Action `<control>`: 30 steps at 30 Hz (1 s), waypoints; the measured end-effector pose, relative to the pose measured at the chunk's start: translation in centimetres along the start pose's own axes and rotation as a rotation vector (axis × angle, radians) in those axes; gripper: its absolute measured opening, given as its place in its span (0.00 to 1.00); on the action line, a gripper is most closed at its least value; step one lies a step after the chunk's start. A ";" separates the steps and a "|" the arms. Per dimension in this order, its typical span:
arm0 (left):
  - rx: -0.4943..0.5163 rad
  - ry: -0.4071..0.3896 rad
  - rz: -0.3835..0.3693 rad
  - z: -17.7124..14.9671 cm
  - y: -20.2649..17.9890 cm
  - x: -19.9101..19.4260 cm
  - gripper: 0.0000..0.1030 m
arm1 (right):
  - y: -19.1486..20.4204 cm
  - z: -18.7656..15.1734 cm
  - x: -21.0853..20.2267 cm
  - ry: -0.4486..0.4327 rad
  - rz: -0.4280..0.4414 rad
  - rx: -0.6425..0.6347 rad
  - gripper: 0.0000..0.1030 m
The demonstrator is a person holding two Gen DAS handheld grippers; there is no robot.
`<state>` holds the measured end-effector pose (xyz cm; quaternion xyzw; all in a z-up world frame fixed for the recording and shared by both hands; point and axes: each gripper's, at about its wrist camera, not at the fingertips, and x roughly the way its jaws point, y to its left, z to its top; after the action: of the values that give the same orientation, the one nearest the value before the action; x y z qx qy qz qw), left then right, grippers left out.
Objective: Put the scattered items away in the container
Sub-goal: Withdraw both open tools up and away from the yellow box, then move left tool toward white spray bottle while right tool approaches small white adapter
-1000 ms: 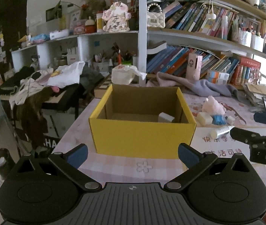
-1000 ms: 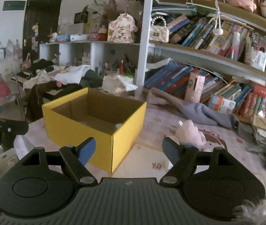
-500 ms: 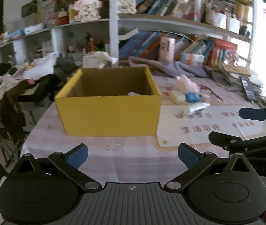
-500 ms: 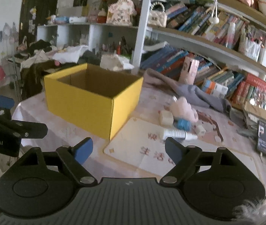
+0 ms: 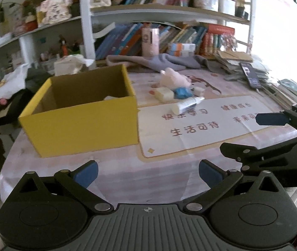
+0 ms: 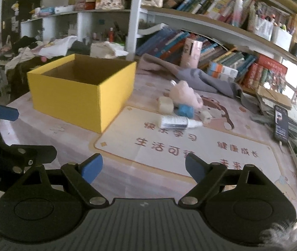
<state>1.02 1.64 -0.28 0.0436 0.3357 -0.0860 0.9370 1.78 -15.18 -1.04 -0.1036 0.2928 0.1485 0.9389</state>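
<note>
On the pink-patterned tablecloth stands an open yellow cardboard box, its front wall facing the left wrist camera, and a pale, small item peeks above that wall from inside; what it is cannot be made out. Just right of the box lies a cream paper mat printed with red Chinese characters, its near corner close to the box's lower edge. Beyond the mat's far edge the scattered things sit in a tight cluster: a white squeeze tube with a blue label lying on its side across the mat's edge, a cream rounded block behind it, a crumpled blue object beside that, a small cream cube near the tube's cap, and a pink plush toy resting against the blue piece. A grey cloth is bunched behind them along the foot of a crowded bookshelf, and a black phone lies on stacked papers at the far right. The left gripper hangs over the near cloth with its blue-padded fingers spread wide and nothing between them. The right gripper hangs over the mat's near edge, also spread wide and empty, well apart from the cluster.
</note>
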 end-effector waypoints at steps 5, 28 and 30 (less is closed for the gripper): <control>0.019 0.008 -0.030 1.0 -1.3 1.4 1.00 | -1.8 -0.2 0.4 0.016 -0.028 0.020 0.83; 0.049 0.079 -0.045 5.8 -7.9 9.3 1.00 | -12.1 1.2 6.1 0.075 -0.025 0.055 0.83; 0.049 0.084 -0.030 6.4 -8.5 10.1 1.00 | -13.1 1.7 6.9 0.071 -0.009 0.053 0.83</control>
<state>11.04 -8.89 -1.93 0.0649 0.3733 -0.1063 0.9193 12.56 -25.42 -2.27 -0.0853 0.3294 0.1324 0.9310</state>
